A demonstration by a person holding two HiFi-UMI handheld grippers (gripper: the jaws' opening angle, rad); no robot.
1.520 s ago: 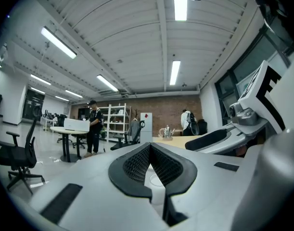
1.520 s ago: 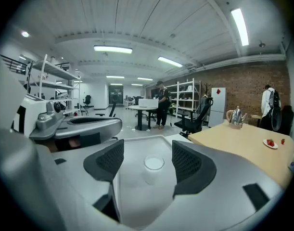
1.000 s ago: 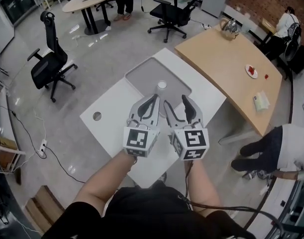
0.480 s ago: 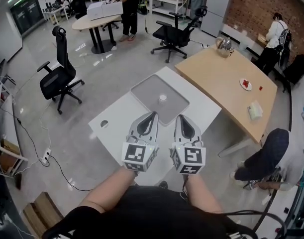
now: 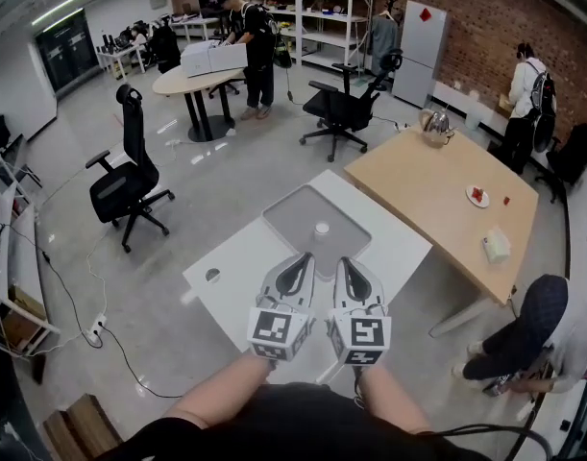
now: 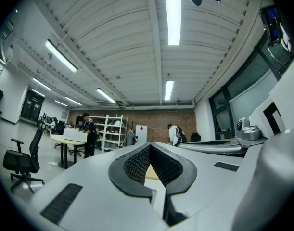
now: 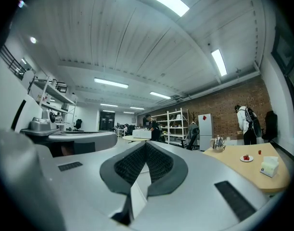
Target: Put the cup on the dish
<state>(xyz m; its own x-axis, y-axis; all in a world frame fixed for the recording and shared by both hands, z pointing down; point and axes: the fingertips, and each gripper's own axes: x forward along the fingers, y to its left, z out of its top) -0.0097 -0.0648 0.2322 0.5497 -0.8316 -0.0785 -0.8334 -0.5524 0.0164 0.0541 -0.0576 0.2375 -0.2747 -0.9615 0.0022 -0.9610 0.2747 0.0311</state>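
Note:
A small white cup stands upright on a grey mat on the white table. A small white dish with something red on it lies on the wooden table to the right; the right gripper view shows the dish too. My left gripper and right gripper are held side by side, level, above the white table's near part and short of the cup. Both are shut and hold nothing, as seen on the left gripper and the right gripper.
A metal kettle and a pale box also sit on the wooden table. A person bends down at its right end. Office chairs stand on the floor to the left, and other people stand by the far tables and shelves.
The right gripper's jaws have gone from open to shut, with nothing between them. Both grippers have risen and drawn close together, and the head view now takes in more of the room.

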